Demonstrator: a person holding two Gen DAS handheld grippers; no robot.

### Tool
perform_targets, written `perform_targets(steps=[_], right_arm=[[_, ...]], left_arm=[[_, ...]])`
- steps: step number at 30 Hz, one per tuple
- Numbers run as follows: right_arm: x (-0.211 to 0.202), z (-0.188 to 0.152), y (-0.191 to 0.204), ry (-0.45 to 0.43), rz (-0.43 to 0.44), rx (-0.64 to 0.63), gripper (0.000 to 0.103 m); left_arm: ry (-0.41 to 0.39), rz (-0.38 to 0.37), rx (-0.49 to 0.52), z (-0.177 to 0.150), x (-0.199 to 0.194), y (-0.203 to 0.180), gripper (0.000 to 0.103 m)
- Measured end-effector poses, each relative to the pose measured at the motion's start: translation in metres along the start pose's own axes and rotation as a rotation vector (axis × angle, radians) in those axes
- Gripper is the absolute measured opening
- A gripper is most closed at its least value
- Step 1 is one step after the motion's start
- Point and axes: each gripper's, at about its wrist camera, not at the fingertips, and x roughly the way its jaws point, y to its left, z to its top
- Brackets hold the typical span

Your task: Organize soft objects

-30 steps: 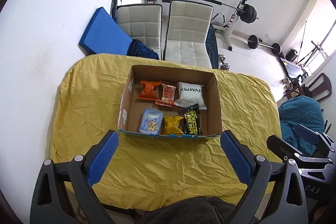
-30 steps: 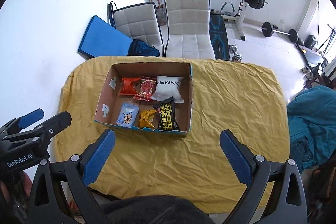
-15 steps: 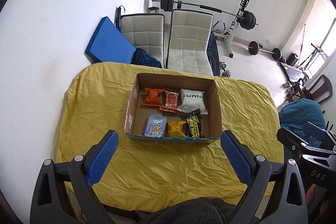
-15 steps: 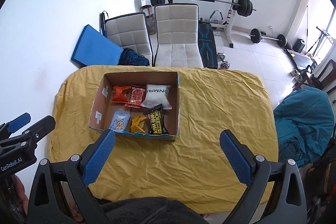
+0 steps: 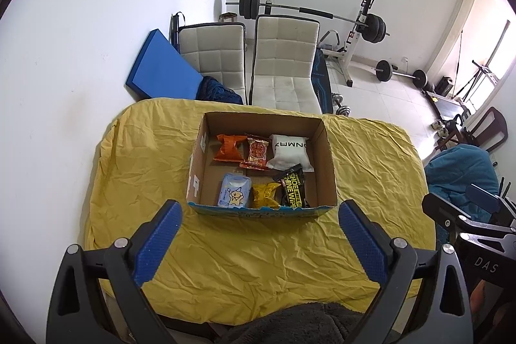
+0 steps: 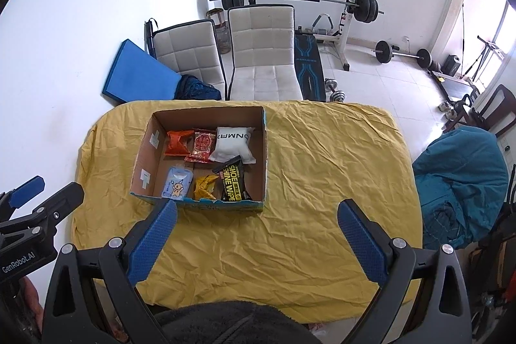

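Note:
An open cardboard box [image 5: 327,163] [image 6: 266,157] sits on a yellow-covered table [image 5: 145,170] [image 6: 329,176]. Inside lie several soft packets: an orange packet [image 5: 229,147], a red snack packet [image 5: 257,151], a white pouch [image 5: 289,150], a blue tissue pack [image 5: 234,194], a yellow packet [image 5: 264,195] and a black shoe-wipe pack [image 5: 292,191]. My left gripper [image 5: 259,239] is open and empty, held high over the table's near edge. My right gripper [image 6: 256,239] is open and empty, right of the box. The left gripper shows at the far left of the right wrist view [image 6: 42,199].
Two white chairs [image 5: 283,66] stand behind the table, with a blue mat [image 5: 159,66] against the wall. A weight bench and barbell [image 5: 309,10] stand further back. A teal-covered seat [image 6: 458,179] is right of the table. Dark fabric [image 6: 225,324] lies below the grippers.
Both grippers have pulled back and up from the table, so the box looks smaller and further away. The packets in the box have not moved.

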Motion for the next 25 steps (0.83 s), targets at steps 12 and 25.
perform_targets(steps=[12, 25], right_arm=[[-0.004, -0.002, -0.008, -0.021, -0.026, 0.015, 0.102], [-0.005, -0.001, -0.01, -0.027, -0.035, 0.015, 0.102]], left_arm=[[-0.003, 0.011, -0.003, -0.003, -0.002, 0.0, 0.099], [-0.005, 0.013, -0.003, -0.002, -0.002, -0.002, 0.1]])
